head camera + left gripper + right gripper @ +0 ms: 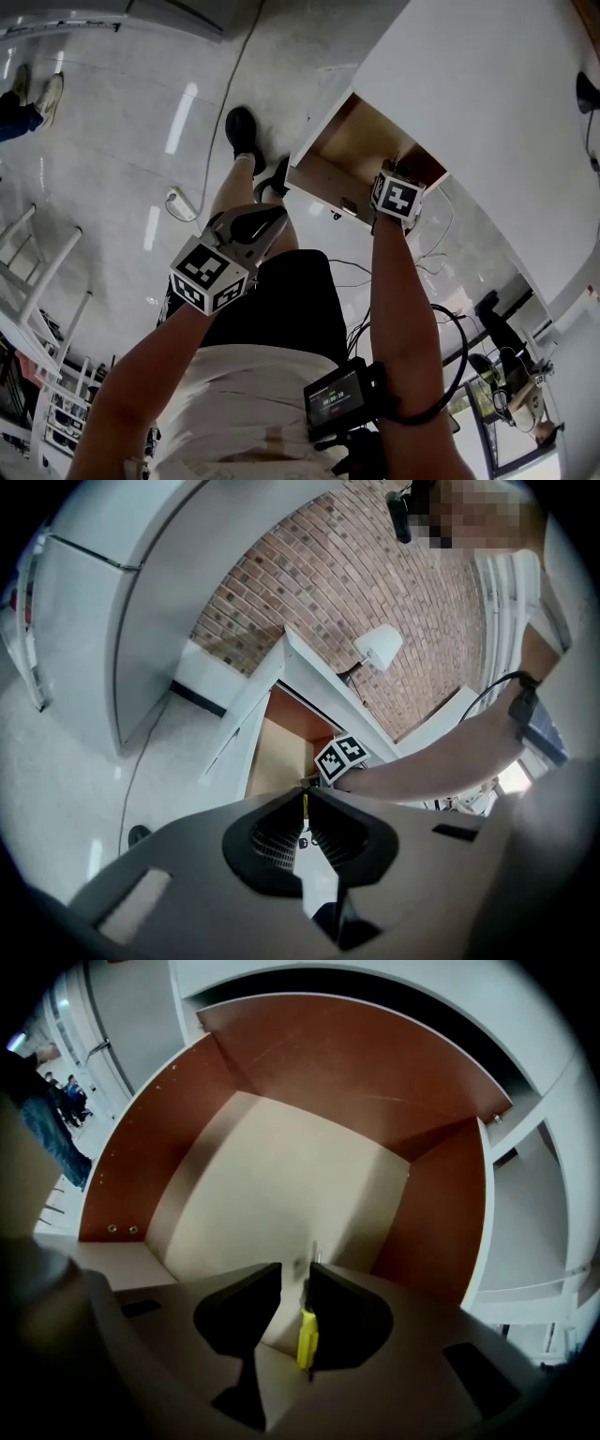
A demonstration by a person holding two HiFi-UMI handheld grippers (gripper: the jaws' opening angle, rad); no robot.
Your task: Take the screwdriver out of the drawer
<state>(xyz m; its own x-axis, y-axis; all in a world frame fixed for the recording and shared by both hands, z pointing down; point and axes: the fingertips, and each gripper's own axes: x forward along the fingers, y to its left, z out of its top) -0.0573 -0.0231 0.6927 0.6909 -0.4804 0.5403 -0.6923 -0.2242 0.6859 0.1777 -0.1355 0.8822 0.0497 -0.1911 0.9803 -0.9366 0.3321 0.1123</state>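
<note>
A white desk's drawer (330, 178) stands pulled out, with brown side walls (436, 1213) and a pale floor (272, 1194). My right gripper (392, 180) reaches down into it, its marker cube on top. In the right gripper view the yellow-handled screwdriver (307, 1335) lies between the jaws of the right gripper (295, 1271), against the right finger (342, 1312), metal tip pointing away. A gap shows beside the left finger, so the jaws stand open. My left gripper (277, 216) hangs by the thigh, away from the drawer. In its own view the left gripper (305, 794) is shut on nothing.
The white desktop (487, 112) overhangs the drawer. On the tiled floor a cable (225, 112) runs to a power strip (183, 204), with a white rack (37, 272) at left. A small screen (337, 398) is strapped to the right forearm. A brick wall (375, 583) stands behind the desk.
</note>
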